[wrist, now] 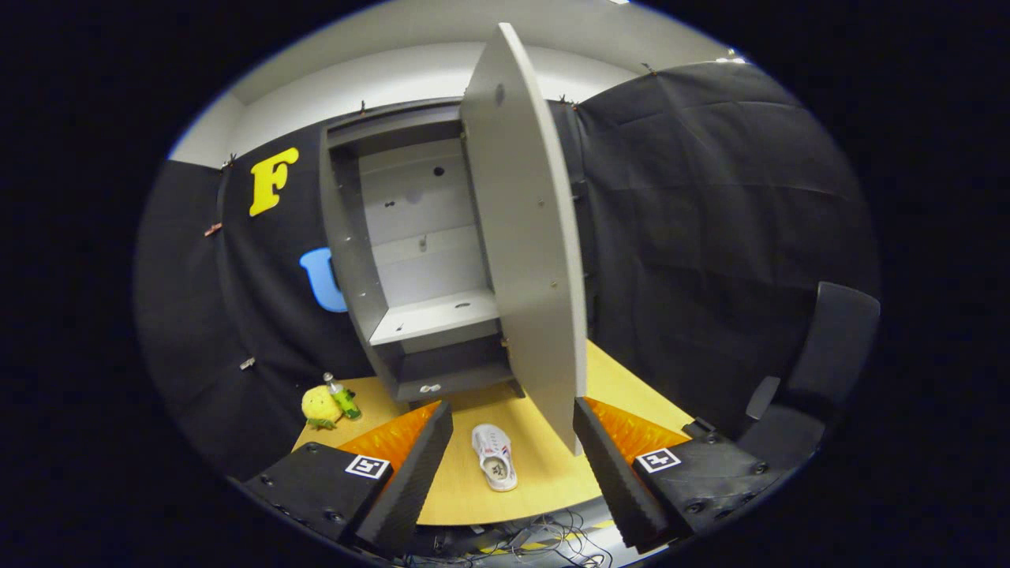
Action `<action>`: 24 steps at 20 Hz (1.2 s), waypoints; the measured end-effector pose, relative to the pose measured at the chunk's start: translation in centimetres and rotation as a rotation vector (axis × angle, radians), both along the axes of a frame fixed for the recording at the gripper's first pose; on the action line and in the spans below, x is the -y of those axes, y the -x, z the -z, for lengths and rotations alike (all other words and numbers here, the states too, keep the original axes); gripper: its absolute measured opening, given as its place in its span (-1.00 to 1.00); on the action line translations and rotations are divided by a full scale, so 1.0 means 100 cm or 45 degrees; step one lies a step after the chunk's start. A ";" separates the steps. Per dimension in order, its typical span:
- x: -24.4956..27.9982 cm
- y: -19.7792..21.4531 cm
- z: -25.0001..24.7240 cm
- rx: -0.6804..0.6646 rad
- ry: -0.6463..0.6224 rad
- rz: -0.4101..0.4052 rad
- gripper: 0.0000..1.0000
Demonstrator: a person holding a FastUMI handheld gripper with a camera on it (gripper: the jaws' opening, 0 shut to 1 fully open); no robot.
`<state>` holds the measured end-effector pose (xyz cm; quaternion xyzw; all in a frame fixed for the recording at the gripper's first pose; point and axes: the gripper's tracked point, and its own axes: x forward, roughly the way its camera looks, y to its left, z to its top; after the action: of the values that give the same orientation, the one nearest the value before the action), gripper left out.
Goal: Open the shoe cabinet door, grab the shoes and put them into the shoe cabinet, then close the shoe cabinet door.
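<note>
Shoe cabinet [371, 260]: grey, door [525, 260] swung open, shelf [434, 315] bare. Shoe [495, 456]: white sneaker, lying on wooden table [544, 473] btwn the fingers, just ahead of cabinet base. Gripper [513, 465]: fingers spread wide, holding nothing. Handling est.: light, soft upper, stiffer sole; pinch across heel collar or sidewalls. Nearby: yellow plush toy [319, 406], small bottle [342, 396].

The single fisheye camera rides on the hand-held gripper [511, 465] and looks forward along its two spread fingers, which rise from the bottom of the view. It sits high and tilts downward over the yellow wooden floor [544, 473], facing the tall grey shoe cabinet [418, 260] head-on from a moderate distance. The cabinet's open grey door [529, 237] swings toward the lens, nearer than anything else ahead. A white sneaker [495, 456] lies between the fingers.
</note>
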<state>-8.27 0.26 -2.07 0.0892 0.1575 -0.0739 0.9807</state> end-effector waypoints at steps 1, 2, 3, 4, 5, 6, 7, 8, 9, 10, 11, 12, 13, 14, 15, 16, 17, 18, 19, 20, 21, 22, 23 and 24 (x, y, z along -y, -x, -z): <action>-0.014 -0.004 0.009 -0.024 -0.004 -0.039 0.95; -0.027 -0.010 0.019 -0.044 -0.009 -0.080 0.95; -0.039 -0.018 0.032 -0.071 -0.006 -0.119 0.95; -0.049 -0.025 0.047 -0.101 0.000 -0.157 0.95; -0.055 -0.033 0.064 -0.133 0.000 -0.187 0.95; -0.062 -0.039 0.084 -0.173 -0.009 -0.216 0.95; -0.067 -0.049 0.103 -0.213 -0.019 -0.235 0.95; -0.070 -0.057 0.123 -0.255 -0.029 -0.252 0.96; -0.076 -0.064 0.140 -0.288 -0.039 -0.277 0.95; -0.079 -0.072 0.159 -0.325 -0.040 -0.300 0.95; -0.080 -0.080 0.178 -0.365 -0.028 -0.325 0.95; -0.079 -0.087 0.197 -0.409 -0.007 -0.349 0.95; -0.081 -0.097 0.216 -0.443 0.003 -0.370 0.96; -0.084 -0.102 0.233 -0.475 0.000 -0.391 0.96; -0.084 -0.108 0.249 -0.506 -0.005 -0.401 0.96; -0.085 -0.114 0.263 -0.536 -0.013 -0.409 0.96; -0.084 -0.120 0.279 -0.560 -0.018 -0.411 0.96; -0.082 -0.124 0.291 -0.572 -0.022 -0.410 0.96; -0.081 -0.131 0.303 -0.574 -0.025 -0.414 0.96; -0.080 -0.136 0.317 -0.591 -0.018 -0.411 0.96; -0.076 -0.136 0.330 -0.616 -0.018 -0.404 0.96; -0.077 -0.136 0.342 -0.647 -0.042 -0.398 0.96; -0.080 -0.135 0.351 -0.673 -0.072 -0.395 0.96; -0.082 -0.133 0.360 -0.694 -0.086 -0.389 0.96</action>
<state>5.03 8.42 -38.05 0.0740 0.4284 0.0586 0.8987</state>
